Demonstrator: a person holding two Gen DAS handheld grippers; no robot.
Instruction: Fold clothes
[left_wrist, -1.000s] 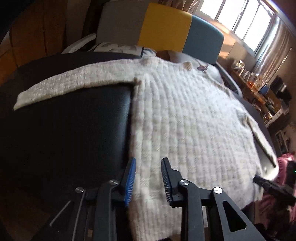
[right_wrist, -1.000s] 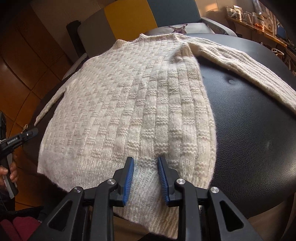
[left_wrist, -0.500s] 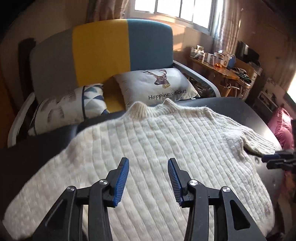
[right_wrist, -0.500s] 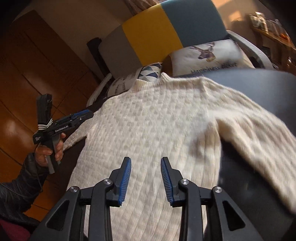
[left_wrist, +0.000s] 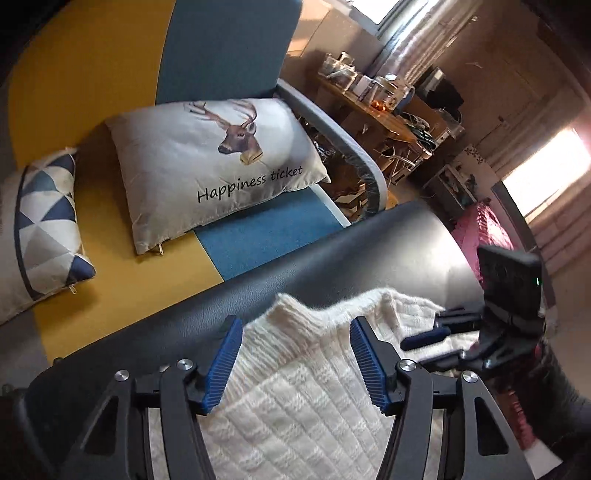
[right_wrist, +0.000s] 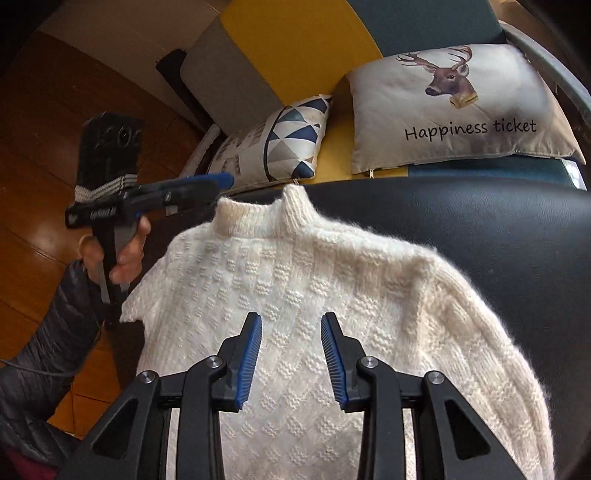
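Observation:
A cream knitted sweater (right_wrist: 295, 277) lies flat on a black leather surface (right_wrist: 480, 221), collar (right_wrist: 258, 218) toward the sofa. My right gripper (right_wrist: 291, 332) hovers open over the upper chest with nothing between its fingers. In the left wrist view my left gripper (left_wrist: 295, 354) stands wide open just behind the raised collar (left_wrist: 291, 310) of the sweater (left_wrist: 295, 413). The right wrist view shows the left gripper (right_wrist: 218, 182) held by a hand (right_wrist: 125, 254), its tip beside the collar's left side. The right gripper (left_wrist: 432, 332) appears at the right, open over the knit.
A sofa (left_wrist: 221, 55) in yellow, blue and grey stands right behind the black surface (left_wrist: 332, 266), with a deer pillow (left_wrist: 207, 155) and a triangle-patterned pillow (left_wrist: 40, 221). A cluttered wooden desk (left_wrist: 369, 99) and pink fabric (left_wrist: 487, 229) lie to the right. Wooden floor (right_wrist: 37, 184) is at left.
Both grippers have travelled from the sweater's hem up along its body to the collar end. The left gripper's jaws stand wider apart than before. The sweater still lies flat.

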